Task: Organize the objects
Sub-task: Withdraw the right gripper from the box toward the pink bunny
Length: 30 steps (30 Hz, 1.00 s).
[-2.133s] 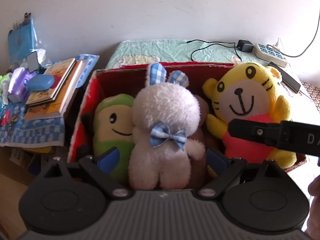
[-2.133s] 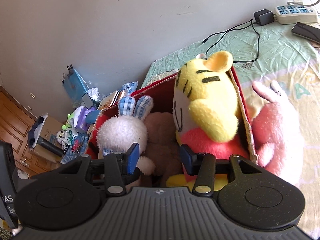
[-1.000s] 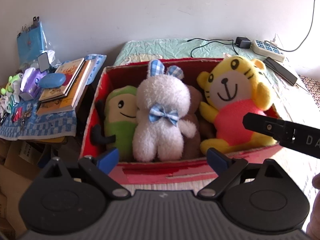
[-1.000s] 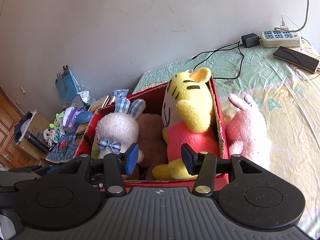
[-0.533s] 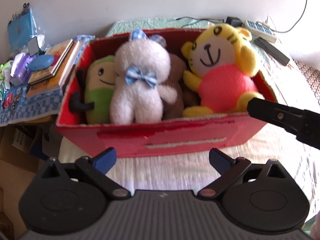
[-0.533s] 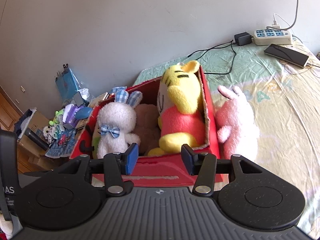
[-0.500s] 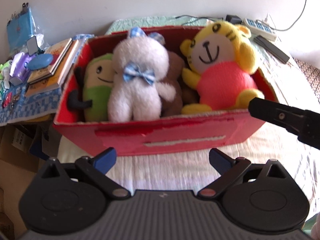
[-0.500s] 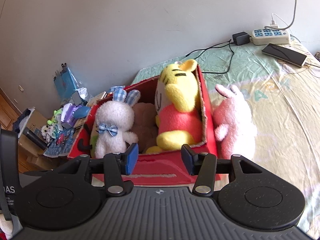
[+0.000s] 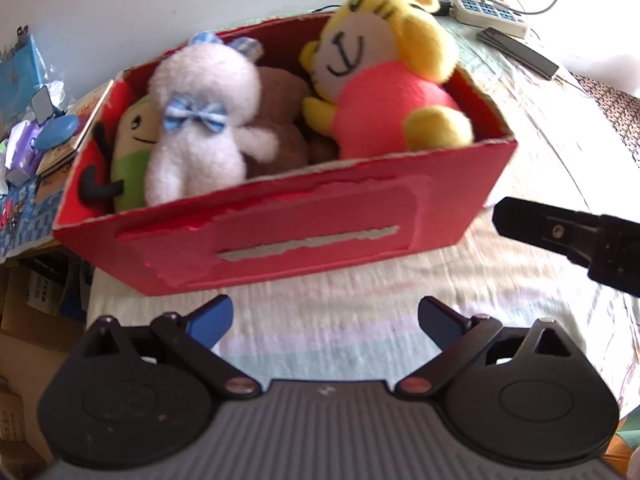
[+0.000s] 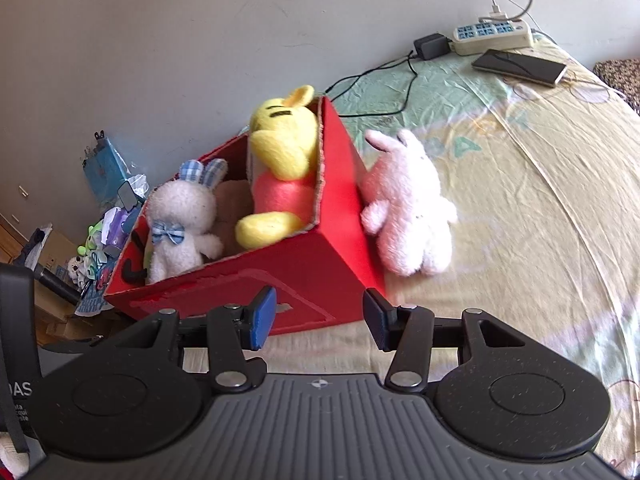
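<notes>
A: Where do your hands stand?

B: Your left gripper (image 9: 325, 316) hangs over the bed (image 9: 360, 292), its fingers spread wide with nothing between them, just near of the box (image 9: 304, 236). Your right gripper (image 10: 319, 317) has its fingers partly apart, holding nothing, pointing at the box's near right corner.

A: And the toys?

B: The box sits on the bed's left end. In it, left to right: a green toy (image 9: 130, 148), a white rabbit (image 9: 200, 120), a brown toy (image 9: 280, 128) behind it, and a yellow tiger (image 9: 380, 76). A pink rabbit (image 10: 408, 216) lies on the bed, touching the box's right wall. A power strip (image 10: 494, 36) and a phone (image 10: 520, 66) lie at the far end.
</notes>
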Each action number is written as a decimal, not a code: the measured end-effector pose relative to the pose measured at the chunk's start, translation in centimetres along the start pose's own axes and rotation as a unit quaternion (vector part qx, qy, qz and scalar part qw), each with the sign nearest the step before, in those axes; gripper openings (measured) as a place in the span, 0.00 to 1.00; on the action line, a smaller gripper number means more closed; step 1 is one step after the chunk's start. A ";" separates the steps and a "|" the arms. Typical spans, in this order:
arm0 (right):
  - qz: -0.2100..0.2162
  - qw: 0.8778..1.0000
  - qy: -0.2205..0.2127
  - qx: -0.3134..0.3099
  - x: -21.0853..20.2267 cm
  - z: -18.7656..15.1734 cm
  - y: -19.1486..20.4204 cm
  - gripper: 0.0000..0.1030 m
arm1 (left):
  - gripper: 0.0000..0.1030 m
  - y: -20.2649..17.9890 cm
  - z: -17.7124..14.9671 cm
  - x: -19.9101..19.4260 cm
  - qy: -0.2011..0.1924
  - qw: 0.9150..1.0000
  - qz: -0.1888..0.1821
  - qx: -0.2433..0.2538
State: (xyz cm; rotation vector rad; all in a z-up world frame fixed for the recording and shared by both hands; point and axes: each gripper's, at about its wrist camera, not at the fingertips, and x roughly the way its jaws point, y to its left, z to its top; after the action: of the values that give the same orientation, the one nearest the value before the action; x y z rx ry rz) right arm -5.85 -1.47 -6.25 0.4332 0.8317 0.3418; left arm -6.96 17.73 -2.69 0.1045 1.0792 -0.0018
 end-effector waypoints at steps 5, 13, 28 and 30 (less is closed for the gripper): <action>0.006 1.000 0.012 0.007 -0.3 0.2 -2.0 0.51 | 0.95 -1.9 0.1 0.3 0.009 1.000 -0.001 0.000; 0.012 0.999 0.041 0.005 -0.5 1.1 -5.7 0.54 | 0.95 -5.6 0.3 1.0 0.018 1.000 0.007 -0.008; 0.042 0.995 0.087 -0.011 0.4 2.9 -10.5 0.55 | 0.95 -10.7 0.2 2.9 0.046 0.998 0.035 -0.026; 0.044 0.995 0.091 -0.013 0.4 3.1 -11.0 0.56 | 0.96 -11.4 0.2 3.1 0.046 0.998 0.036 -0.026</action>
State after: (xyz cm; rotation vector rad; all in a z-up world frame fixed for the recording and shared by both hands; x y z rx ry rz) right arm -1.85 -11.52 -10.12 0.4195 0.9856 0.4784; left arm -5.93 6.54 -6.33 0.0961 1.1661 0.0966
